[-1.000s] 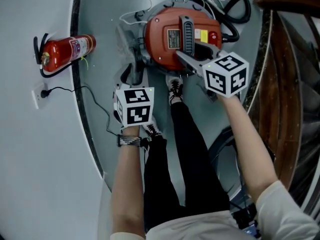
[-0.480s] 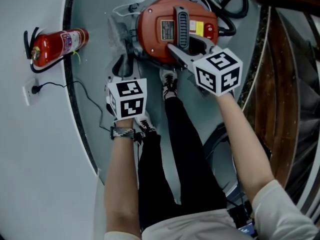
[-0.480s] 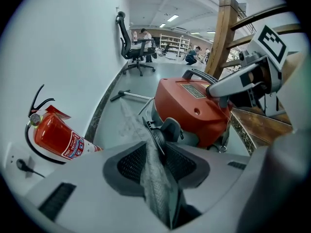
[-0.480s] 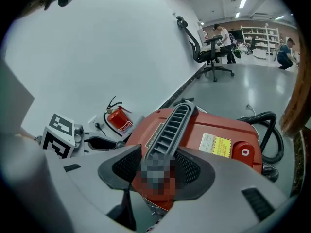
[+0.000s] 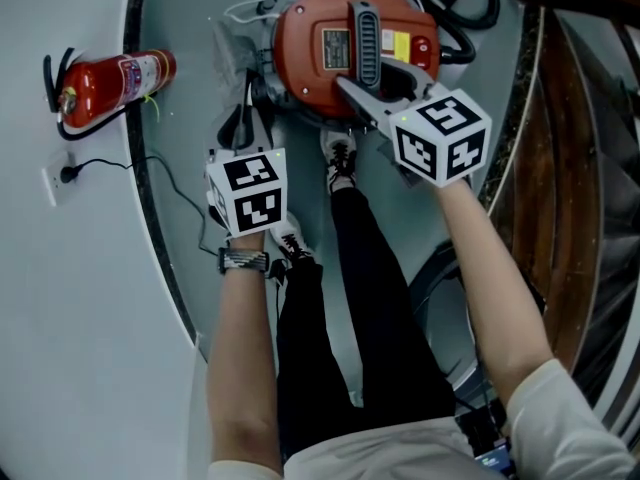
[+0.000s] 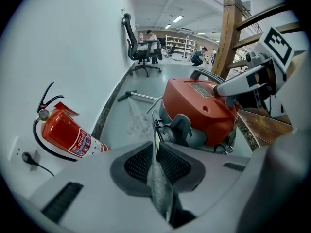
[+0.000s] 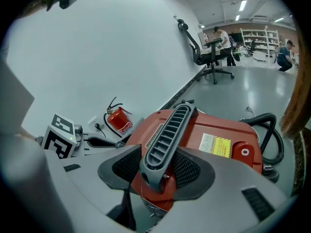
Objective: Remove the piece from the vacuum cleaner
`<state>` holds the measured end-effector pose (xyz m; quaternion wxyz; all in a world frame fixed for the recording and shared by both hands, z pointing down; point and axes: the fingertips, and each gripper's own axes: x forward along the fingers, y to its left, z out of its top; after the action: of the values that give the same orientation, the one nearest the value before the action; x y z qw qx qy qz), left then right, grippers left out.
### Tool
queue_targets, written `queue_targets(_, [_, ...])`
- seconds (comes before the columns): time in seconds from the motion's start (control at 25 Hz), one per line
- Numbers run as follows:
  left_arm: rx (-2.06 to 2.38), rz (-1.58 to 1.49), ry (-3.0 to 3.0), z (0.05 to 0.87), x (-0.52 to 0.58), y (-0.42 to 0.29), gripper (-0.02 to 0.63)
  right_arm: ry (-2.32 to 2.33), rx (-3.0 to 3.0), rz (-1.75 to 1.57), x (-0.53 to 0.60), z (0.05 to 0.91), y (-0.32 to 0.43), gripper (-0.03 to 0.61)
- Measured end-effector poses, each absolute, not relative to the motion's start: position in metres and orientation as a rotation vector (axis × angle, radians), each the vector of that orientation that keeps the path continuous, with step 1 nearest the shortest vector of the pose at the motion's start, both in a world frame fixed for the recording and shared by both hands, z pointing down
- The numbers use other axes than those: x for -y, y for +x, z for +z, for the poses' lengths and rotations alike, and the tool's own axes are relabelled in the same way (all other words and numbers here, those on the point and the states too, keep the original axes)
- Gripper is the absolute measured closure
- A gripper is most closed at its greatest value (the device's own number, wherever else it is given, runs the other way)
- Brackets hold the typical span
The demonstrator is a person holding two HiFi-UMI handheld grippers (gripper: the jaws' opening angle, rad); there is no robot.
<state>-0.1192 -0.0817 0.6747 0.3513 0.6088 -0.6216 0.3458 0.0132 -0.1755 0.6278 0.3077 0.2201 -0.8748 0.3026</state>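
The jaws of your left gripper [image 6: 156, 149] have just been closing and now pinch a thin grey strip [image 6: 160, 198] beside the vacuum cleaner [image 6: 199, 110], presumably to pull it free. Your right gripper [image 7: 158, 168] holds its jaws apart astride the cleaner's handle [image 7: 167, 132], likely as a brace.

A: What is framing the scene on the left?

B: A white wall [image 5: 60, 318] is meeting a glossy grey floor [image 5: 195, 88], with a dark baseboard strip [image 6: 108, 108] running along the joint. A red fire extinguisher [image 5: 105, 80] is sitting against the wall, and a black cable [image 5: 120, 163] is trailing from a wall socket [image 5: 55, 176] just beside it.

A: And farther off?

B: A black office chair [image 6: 141, 52] is standing by the wall, white shelves [image 6: 180, 45] are lining the far end, and ceiling light strips [image 6: 177, 19] are glowing overhead. A wooden post [image 6: 226, 38] is rising on the right, and two people are working in the distance.
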Motion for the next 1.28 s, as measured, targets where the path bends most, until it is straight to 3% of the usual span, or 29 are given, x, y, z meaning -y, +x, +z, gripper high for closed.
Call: queue_targets(1.28, [1.584,0.850,1.587,0.675,0.077,-0.137,0.568,0.573,2.334,0.793,0.176,0.626,0.012,0.373])
